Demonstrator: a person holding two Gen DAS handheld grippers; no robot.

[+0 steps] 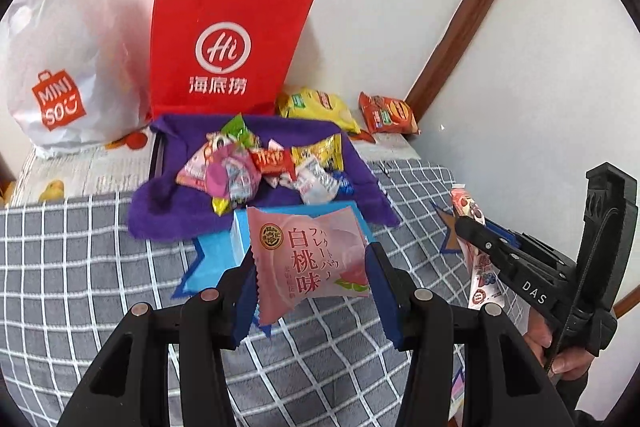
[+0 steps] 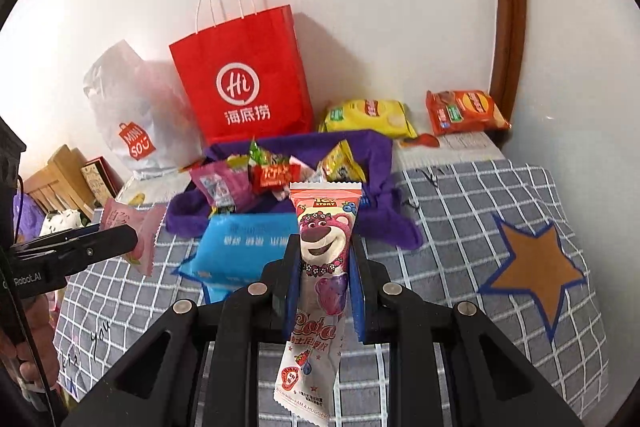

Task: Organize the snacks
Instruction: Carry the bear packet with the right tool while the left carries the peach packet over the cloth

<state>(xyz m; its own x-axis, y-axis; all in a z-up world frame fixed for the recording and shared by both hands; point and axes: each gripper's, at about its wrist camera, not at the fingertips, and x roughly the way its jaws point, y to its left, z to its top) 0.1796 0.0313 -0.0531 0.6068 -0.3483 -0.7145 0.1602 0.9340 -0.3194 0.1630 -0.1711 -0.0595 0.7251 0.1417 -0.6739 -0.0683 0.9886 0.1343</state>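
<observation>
At far left, a white MINISO bag [image 1: 60,67] leans on the wall beside an upright red paper bag [image 1: 224,39], both at the back of a surface covered by a grey checked cloth [image 1: 80,247]. In front of the red bag, a pile of small snack packets [image 1: 264,167] lies on a purple cloth [image 1: 160,215], with a blue pack [image 2: 248,247] just in front of it. The left gripper [image 1: 308,275] is clamped on a pink peach-flavour packet [image 1: 308,259], held above the checked cloth, the packet's lower edges caught between the blue pads. Farther right, the right gripper [image 2: 324,287] grips a long Lotso lollipop wrapper [image 2: 320,267], which stands upright between its fingers and hangs below them. A yellow crisp bag [image 2: 368,117] and an orange crisp bag [image 2: 464,111] lie against the wall at right, apart from both grippers.
</observation>
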